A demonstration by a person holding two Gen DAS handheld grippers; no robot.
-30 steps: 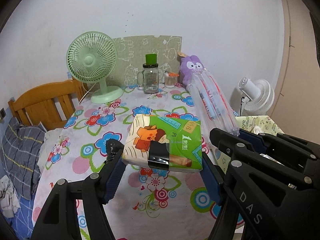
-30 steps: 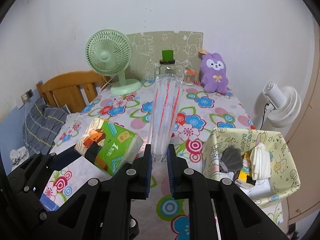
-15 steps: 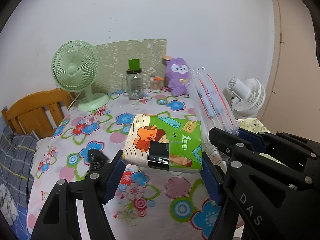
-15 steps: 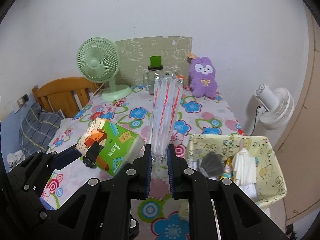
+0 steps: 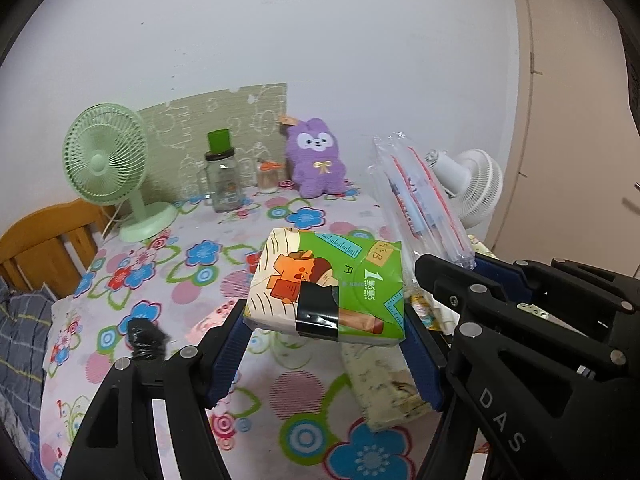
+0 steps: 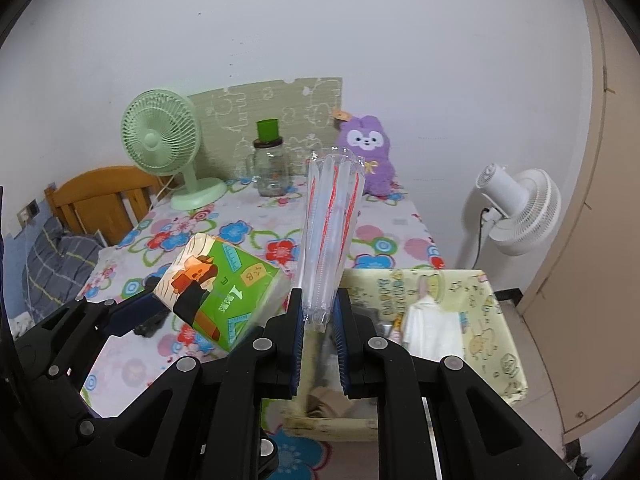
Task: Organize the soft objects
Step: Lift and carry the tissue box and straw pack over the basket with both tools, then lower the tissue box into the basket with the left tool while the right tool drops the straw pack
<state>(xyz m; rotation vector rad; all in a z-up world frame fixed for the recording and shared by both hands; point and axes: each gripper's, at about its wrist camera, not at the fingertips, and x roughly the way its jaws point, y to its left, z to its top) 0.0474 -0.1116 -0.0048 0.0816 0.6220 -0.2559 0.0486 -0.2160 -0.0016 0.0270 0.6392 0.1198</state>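
My left gripper [image 5: 328,344] is shut on a green tissue pack [image 5: 326,290] with a cartoon print and a strip of black tape, held above the flowered table [image 5: 192,280]. The same tissue pack [image 6: 220,292] shows at the left of the right wrist view. My right gripper [image 6: 318,332] is shut on the lower end of a clear plastic sleeve of straws [image 6: 330,232] with red stripes, which stands upward over a yellow fabric basket [image 6: 496,320]. That sleeve [image 5: 416,204] rises to the right of the pack. A purple plush rabbit [image 5: 316,164] sits at the table's far edge.
A green desk fan [image 5: 108,164], a glass jar with a green lid [image 5: 220,180] and a small toothpick jar [image 5: 268,176] stand at the back. A small black object [image 5: 146,338] lies at the table's left. A white floor fan [image 6: 516,208] stands right. A white cloth [image 6: 428,324] lies in the basket.
Both grippers have carried the tissue pack and the straw sleeve to the right, so the yellow basket now lies under the right gripper. Neither grip has changed.
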